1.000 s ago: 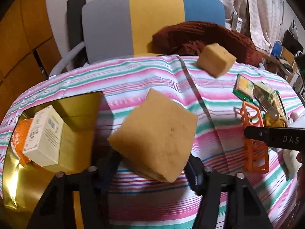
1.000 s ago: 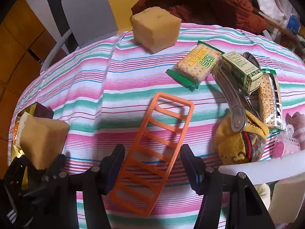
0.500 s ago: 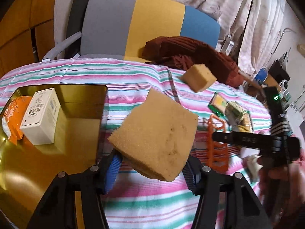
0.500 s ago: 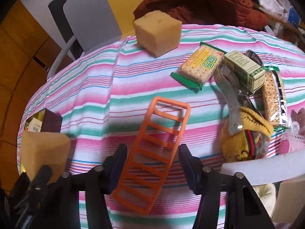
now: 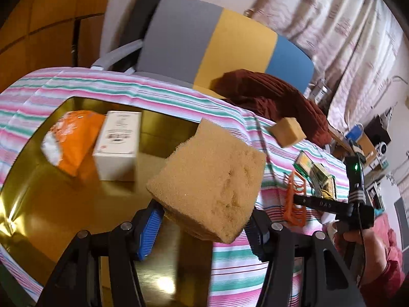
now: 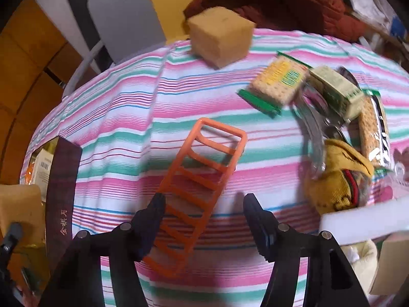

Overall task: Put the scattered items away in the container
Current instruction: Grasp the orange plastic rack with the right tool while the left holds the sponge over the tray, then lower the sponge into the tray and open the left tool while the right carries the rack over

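My left gripper is shut on a tan sponge and holds it in the air over the right edge of the gold box. The box holds an orange packet and a white carton. My right gripper is open, its jaws astride the near end of an orange plastic rack lying on the striped cloth. A second sponge block sits at the table's far edge. The held sponge also shows at the left edge of the right wrist view.
Cracker packs, a green carton, metal tongs and a yellow knitted item lie at the right. A brown garment and a chair stand behind the table. The box's dark lid edge stands at the left.
My left gripper has carried the sponge left, from above the cloth to over the box's edge. My right gripper has moved slightly forward over the orange rack, still open.
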Action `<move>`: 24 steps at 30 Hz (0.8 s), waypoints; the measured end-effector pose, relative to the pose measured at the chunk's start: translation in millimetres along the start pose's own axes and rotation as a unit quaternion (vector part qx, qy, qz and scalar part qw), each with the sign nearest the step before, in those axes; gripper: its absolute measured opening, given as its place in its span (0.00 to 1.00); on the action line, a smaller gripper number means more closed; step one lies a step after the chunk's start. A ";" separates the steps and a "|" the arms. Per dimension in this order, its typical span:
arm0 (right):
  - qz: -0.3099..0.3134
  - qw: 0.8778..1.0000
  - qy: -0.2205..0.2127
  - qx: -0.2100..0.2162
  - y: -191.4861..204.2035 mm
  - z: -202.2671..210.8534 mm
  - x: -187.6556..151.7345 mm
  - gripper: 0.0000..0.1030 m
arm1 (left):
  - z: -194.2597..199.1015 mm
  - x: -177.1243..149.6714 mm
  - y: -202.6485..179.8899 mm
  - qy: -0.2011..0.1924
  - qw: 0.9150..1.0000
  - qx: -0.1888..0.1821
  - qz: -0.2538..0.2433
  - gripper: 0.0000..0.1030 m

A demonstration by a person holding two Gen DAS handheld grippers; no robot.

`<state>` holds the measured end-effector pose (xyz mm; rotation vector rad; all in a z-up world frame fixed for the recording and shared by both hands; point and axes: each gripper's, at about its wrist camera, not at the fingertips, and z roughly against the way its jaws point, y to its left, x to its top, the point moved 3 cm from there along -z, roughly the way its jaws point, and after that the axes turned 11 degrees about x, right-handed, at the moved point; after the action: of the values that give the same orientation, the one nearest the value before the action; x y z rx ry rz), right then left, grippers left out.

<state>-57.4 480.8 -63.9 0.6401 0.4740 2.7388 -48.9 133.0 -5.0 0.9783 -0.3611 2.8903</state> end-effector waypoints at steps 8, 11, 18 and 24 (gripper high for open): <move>-0.019 1.000 -0.006 -0.008 -1.3 -8.5 -4.1 0.62 | -0.1 -0.5 60.9 0.007 0.998 0.025 0.053 0.58; 0.005 0.999 -0.016 -0.031 6.0 -11.7 -6.5 0.59 | 1.6 -1.6 83.1 0.009 0.996 0.036 0.076 0.58; -0.141 0.987 -0.065 0.044 -8.0 7.6 -14.1 0.96 | 4.8 -1.5 125.4 0.008 0.992 0.063 0.109 0.58; -0.149 0.986 -0.070 0.021 14.9 -14.5 1.3 0.93 | 1.8 -3.5 144.3 0.018 0.990 0.071 0.123 0.59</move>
<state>-68.4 464.2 -70.1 0.7042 0.5482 2.3912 -65.2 -7.4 -34.5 0.9632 -0.2956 3.1919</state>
